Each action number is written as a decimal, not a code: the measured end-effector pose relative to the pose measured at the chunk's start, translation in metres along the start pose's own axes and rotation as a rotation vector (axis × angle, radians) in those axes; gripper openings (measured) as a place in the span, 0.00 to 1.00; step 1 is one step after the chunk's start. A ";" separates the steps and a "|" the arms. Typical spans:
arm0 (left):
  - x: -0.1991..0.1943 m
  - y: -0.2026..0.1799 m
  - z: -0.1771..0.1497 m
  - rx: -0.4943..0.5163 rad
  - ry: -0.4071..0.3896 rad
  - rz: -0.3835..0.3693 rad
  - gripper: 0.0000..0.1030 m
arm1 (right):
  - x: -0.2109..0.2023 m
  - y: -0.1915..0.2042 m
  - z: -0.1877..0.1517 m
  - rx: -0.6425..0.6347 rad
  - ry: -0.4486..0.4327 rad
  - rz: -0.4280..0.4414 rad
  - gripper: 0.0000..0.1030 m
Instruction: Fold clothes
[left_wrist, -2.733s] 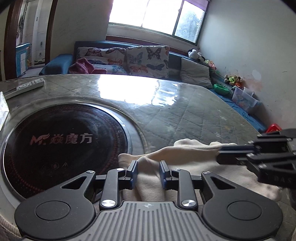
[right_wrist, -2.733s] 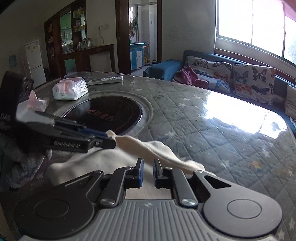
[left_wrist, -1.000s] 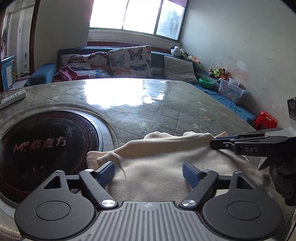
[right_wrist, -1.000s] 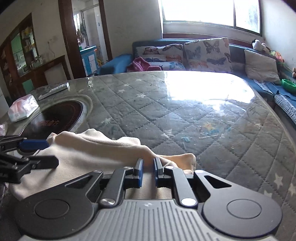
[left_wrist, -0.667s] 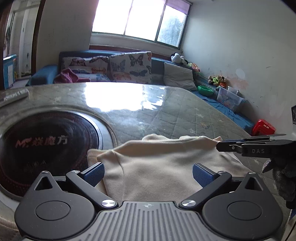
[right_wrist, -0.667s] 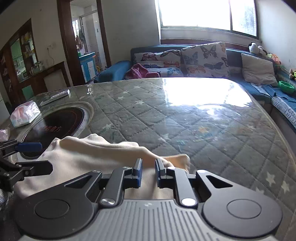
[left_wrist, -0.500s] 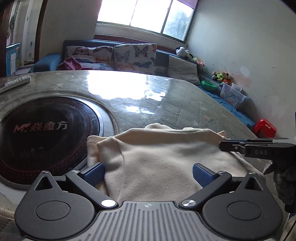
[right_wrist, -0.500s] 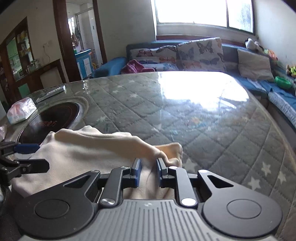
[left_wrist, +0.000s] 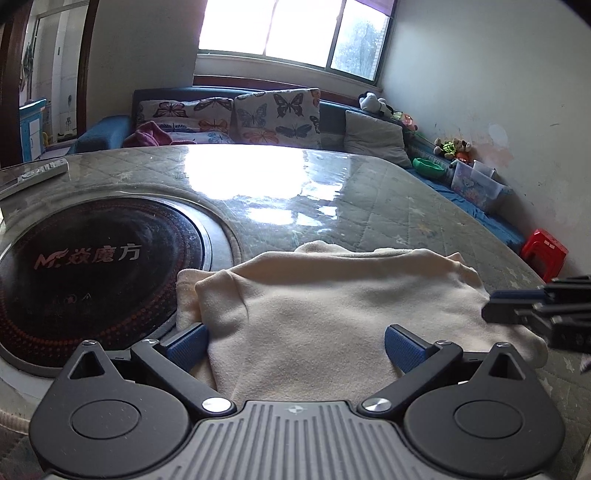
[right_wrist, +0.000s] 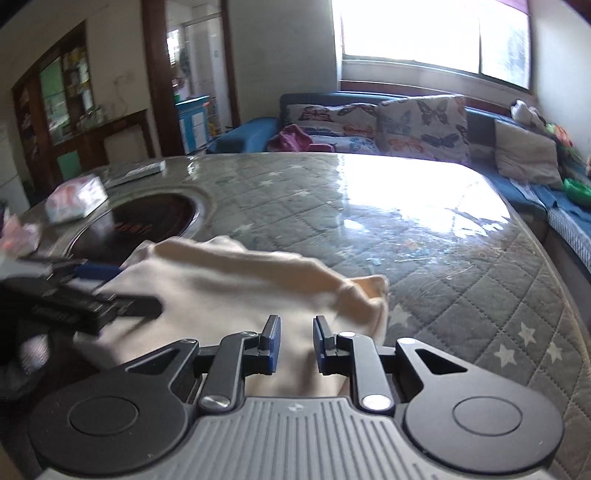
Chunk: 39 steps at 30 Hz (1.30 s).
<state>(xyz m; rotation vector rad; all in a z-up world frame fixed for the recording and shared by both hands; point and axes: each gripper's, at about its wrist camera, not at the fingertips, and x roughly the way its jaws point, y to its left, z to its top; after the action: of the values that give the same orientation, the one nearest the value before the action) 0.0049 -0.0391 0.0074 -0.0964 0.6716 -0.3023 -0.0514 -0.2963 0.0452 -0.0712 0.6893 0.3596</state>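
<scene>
A cream garment (left_wrist: 332, 302) lies folded on the quilted table top (left_wrist: 388, 206), next to the round black hob. My left gripper (left_wrist: 295, 343) is wide open just above the near edge of the garment, holding nothing. My right gripper (right_wrist: 295, 343) is over the right end of the garment (right_wrist: 236, 280), its jaws a little apart with the cloth lying loose under them. The right gripper also shows at the right edge of the left wrist view (left_wrist: 535, 306), and the left gripper at the left of the right wrist view (right_wrist: 92, 295).
A round black induction hob (left_wrist: 85, 269) is set in the table at the left. A remote control (left_wrist: 33, 175) and a tissue pack (right_wrist: 74, 201) lie beyond it. A sofa with butterfly cushions (left_wrist: 258, 118) stands behind the table. A red stool (left_wrist: 543, 254) is at the right.
My left gripper let go of the garment and opened wide. My right gripper's jaws have parted and released the cloth; the garment now lies flat on the table.
</scene>
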 end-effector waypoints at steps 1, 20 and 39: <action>0.000 0.000 -0.001 0.002 -0.004 0.001 1.00 | -0.003 0.005 -0.003 -0.012 0.002 0.005 0.22; -0.037 0.005 -0.014 -0.001 -0.008 0.107 1.00 | -0.015 0.045 -0.026 -0.143 -0.012 0.027 0.29; -0.055 0.030 -0.021 -0.113 0.010 0.184 1.00 | -0.001 0.083 -0.005 -0.255 -0.012 0.168 0.31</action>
<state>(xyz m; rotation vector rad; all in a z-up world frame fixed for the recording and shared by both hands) -0.0418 0.0067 0.0180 -0.1396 0.7019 -0.0879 -0.0834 -0.2200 0.0464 -0.2543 0.6364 0.6077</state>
